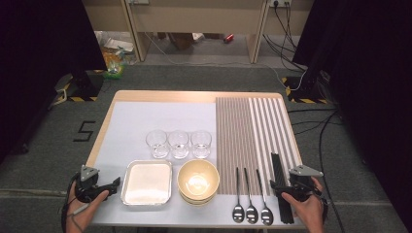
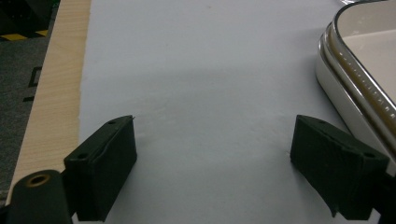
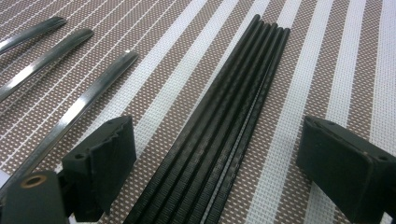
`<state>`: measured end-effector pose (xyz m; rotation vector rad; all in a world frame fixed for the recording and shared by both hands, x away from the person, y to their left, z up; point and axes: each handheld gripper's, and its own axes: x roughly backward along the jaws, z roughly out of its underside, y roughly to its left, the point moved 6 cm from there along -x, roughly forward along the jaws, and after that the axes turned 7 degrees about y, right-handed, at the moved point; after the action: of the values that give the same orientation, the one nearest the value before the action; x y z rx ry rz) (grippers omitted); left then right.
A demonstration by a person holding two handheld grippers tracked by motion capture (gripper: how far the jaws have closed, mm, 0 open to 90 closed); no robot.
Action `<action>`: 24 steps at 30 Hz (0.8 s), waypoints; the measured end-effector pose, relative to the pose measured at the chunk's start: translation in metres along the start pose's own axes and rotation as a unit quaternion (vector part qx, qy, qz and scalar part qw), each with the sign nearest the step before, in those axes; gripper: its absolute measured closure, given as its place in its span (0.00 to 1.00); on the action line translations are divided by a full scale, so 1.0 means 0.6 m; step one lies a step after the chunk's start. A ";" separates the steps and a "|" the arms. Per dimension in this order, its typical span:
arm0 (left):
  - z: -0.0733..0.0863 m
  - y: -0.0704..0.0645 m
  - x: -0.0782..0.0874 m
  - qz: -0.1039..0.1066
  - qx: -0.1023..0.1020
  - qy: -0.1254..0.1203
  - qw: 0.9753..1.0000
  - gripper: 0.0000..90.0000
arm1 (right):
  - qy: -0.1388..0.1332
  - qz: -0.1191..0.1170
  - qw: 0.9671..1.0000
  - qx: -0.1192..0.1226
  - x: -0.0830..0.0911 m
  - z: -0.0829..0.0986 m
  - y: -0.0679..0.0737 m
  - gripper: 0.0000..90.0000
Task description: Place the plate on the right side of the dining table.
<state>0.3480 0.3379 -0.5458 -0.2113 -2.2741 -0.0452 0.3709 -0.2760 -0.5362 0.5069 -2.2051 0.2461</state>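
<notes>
Three clear glasses (image 1: 179, 143) stand in a row mid-table. In front of them sit a square metal tray (image 1: 147, 182) and a stack of cream bowls (image 1: 197, 181). Three spoons (image 1: 251, 199) lie on the striped mat (image 1: 255, 131), with a bundle of black chopsticks (image 1: 280, 187) to their right. My left gripper (image 1: 111, 186) rests open at the table's front left, its jaws over bare white sheet (image 2: 205, 93) with the tray rim (image 2: 355, 79) at the right. My right gripper (image 1: 278, 190) is open, jaws straddling the chopsticks (image 3: 224, 135); spoon handles (image 3: 70, 112) lie to the left.
The wooden table edge (image 2: 51, 107) runs just left of my left gripper. Beyond the table are grey floor, cables (image 1: 291, 29), a desk frame, and black curtains on both sides. The white sheet's left and far parts (image 1: 160, 116) hold nothing.
</notes>
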 end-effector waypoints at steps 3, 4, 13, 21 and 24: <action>0.000 0.000 0.000 0.001 0.001 -0.001 1.000 0.15 | 0.000 0.001 1.000 0.001 0.000 0.000 0.000 0.13; 0.000 0.000 0.001 0.002 0.001 -0.001 1.000 0.15 | 0.000 0.000 1.000 0.000 0.000 0.000 0.000 0.13; -0.012 0.000 0.017 0.030 0.021 -0.031 0.999 0.19 | 0.000 0.001 1.000 0.000 0.000 0.000 0.000 0.13; -0.030 -0.012 0.038 0.048 0.021 -0.056 0.997 0.27 | 0.000 0.000 1.000 0.000 0.000 0.000 0.000 0.13; -0.040 -0.019 0.042 0.061 0.021 -0.062 0.996 0.33 | 0.000 0.000 1.000 -0.001 0.000 0.000 0.000 0.13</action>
<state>0.3481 0.3279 -0.5109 -0.3372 -2.3790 0.0818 0.3709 -0.2762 -0.5361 0.5067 -2.2042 0.2446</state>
